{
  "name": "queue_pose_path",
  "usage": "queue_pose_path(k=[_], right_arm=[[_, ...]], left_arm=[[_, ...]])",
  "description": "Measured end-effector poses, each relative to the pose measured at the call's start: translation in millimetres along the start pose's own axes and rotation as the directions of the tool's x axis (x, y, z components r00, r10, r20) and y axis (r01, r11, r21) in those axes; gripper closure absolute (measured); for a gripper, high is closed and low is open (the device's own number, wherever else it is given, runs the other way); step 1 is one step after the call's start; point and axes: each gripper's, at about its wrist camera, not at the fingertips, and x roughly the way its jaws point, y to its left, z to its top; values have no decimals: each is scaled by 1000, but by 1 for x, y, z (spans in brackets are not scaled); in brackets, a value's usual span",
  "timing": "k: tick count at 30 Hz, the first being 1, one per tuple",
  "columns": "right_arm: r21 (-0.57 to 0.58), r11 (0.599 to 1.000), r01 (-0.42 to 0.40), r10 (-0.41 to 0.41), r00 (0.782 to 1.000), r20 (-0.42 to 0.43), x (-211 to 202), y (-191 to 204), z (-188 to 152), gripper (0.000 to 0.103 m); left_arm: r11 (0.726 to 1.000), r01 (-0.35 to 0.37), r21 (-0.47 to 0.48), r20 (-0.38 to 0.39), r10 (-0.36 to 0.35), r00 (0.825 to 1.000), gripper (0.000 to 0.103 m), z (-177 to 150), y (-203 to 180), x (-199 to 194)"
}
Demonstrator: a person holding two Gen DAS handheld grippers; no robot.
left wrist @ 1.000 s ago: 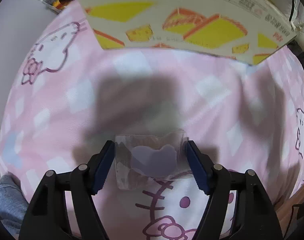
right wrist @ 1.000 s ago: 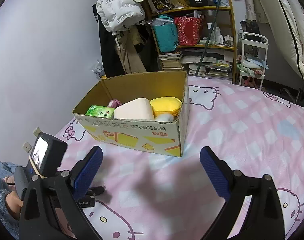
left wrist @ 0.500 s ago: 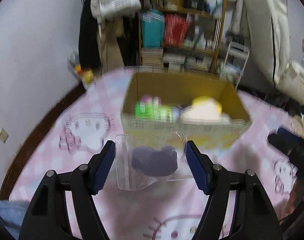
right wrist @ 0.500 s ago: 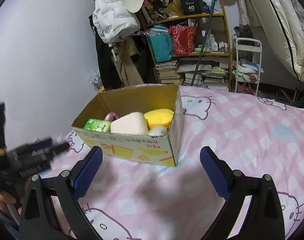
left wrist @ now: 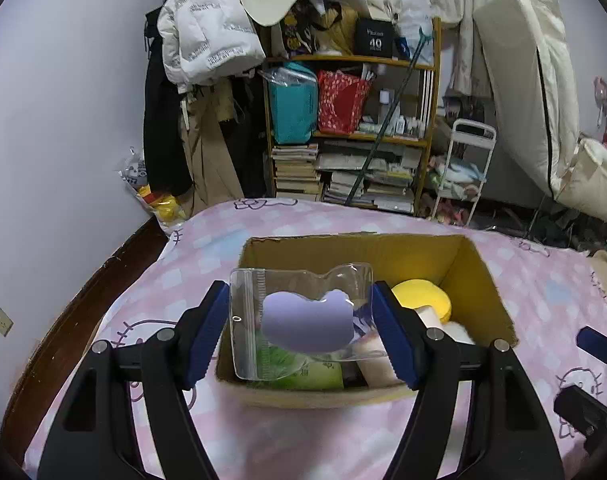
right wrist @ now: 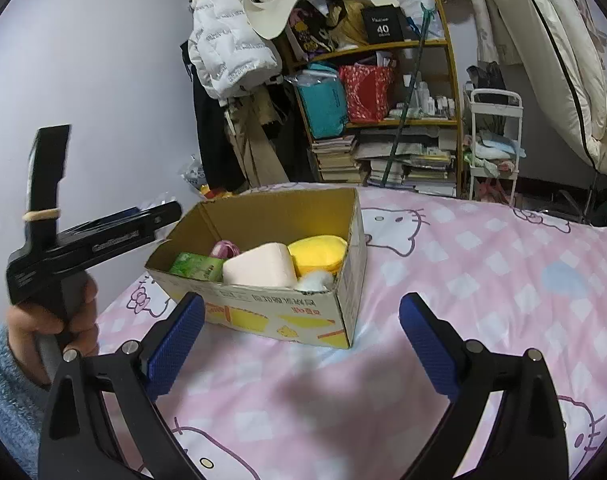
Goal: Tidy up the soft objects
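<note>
My left gripper (left wrist: 301, 338) is shut on a clear zip bag (left wrist: 247, 316) with a lilac sponge (left wrist: 307, 326) inside, held above the near end of an open cardboard box (left wrist: 483, 276). The box (right wrist: 263, 316) sits on the pink bed and holds a yellow sponge (right wrist: 317, 254), a cream sponge (right wrist: 261, 270), a green pack (right wrist: 195, 266), a pink item and white fluff. My right gripper (right wrist: 301, 344) is open and empty, low over the bed in front of the box. The left gripper body (right wrist: 91, 240) shows at the left of the right wrist view, its fingertips hidden.
The pink cartoon-cat bedsheet (right wrist: 483, 280) stretches right of the box. A cluttered shelf (left wrist: 351, 132) with books, bags and hanging coats stands behind the bed. A white cart (left wrist: 463, 168) and a leaning mattress are at the right. A grey wall is at the left.
My left gripper has risen from the bedsheet with the bagged sponge and now hangs over the box. My right gripper has barely moved and stays open.
</note>
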Motion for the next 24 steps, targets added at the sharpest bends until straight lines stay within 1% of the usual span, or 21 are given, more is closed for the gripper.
queue_pose_path(k=[3,7,10,12,14,16,17,20,22,24], right_arm=[[-10,1000,12,-13,1000,-14,4,0,-2,1],[-5,1000,13,-13,1000,-12,7,-1,-2,1],[-1,1000,14,-14,1000,-8,7,-3,-1,1],[-1,1000,13,-13,1000,1,5,-4,-1,1],[-2,1000,12,-12,1000,16,1,-4,0,1],[-6,1000,7,-7,999,33,-3,-4,1,1],[-12,1000,8,-7,999,48,-6,-3,2,1],[-24,1000,8,-6,997,77,-12,0,5,1],[-33,999,3,1,995,96,-17,2,7,1],[-46,999,3,3,993,119,-23,5,9,1]], left_arm=[[1000,-8,11,-23,8,1000,29,-6,-4,13],[1000,-11,2,-21,11,1000,26,-14,-3,16],[998,-51,27,-17,51,999,19,-18,-5,15],[998,-59,30,-9,59,998,18,-21,-4,11],[997,-63,34,-15,64,998,14,-22,-3,5],[993,-107,48,-12,108,994,12,-24,-2,-3],[992,-116,48,-5,116,993,12,-25,-1,-8],[993,-112,44,23,111,994,9,-27,0,-30],[991,-130,33,64,128,990,2,-28,1,-48],[989,-144,21,98,141,985,2,-30,3,-65]])
